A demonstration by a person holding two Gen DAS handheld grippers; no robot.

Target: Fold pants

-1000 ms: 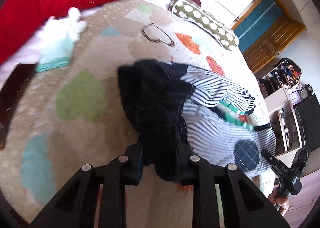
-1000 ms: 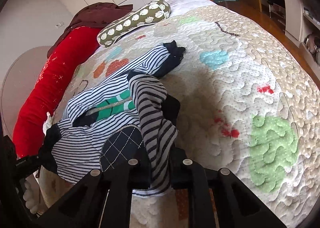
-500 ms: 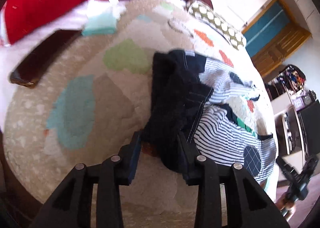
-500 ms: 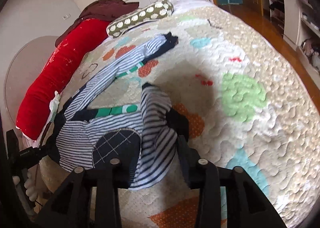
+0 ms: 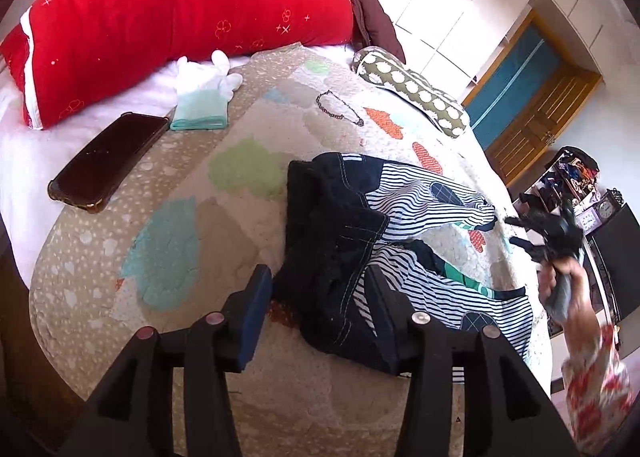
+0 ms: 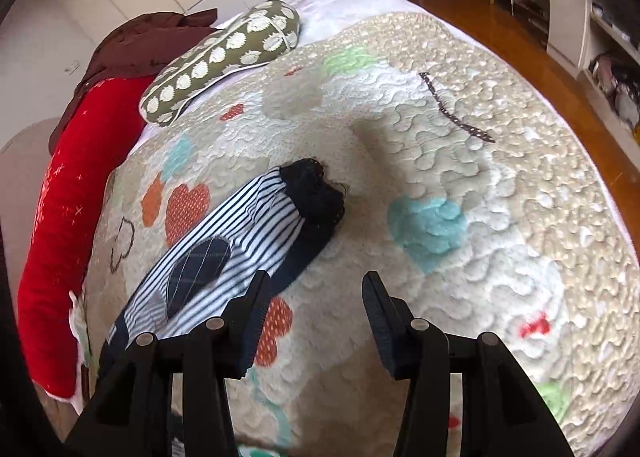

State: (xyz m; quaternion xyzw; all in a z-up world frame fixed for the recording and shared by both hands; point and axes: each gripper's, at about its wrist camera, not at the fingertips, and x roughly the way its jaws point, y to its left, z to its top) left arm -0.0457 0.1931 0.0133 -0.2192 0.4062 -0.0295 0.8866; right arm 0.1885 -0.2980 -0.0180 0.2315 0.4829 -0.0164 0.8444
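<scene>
Left wrist view: the left gripper (image 5: 318, 315) is released, with the striped navy-waisted cotton pants (image 5: 360, 249) lying bunched on the quilted patchwork bedspread (image 5: 192, 217) from 12 to 3 o'clock. Right wrist view: the right gripper (image 6: 314, 317) is released; the cuff lies at 11 o'clock. Unsmoothed bunching could be trapped into a crooked fold.

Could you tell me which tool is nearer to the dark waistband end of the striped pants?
Left. The left tool stands open right over the dark waistband. The right tool, also open, is over the far leg's cuff, away from the waistband.
</scene>
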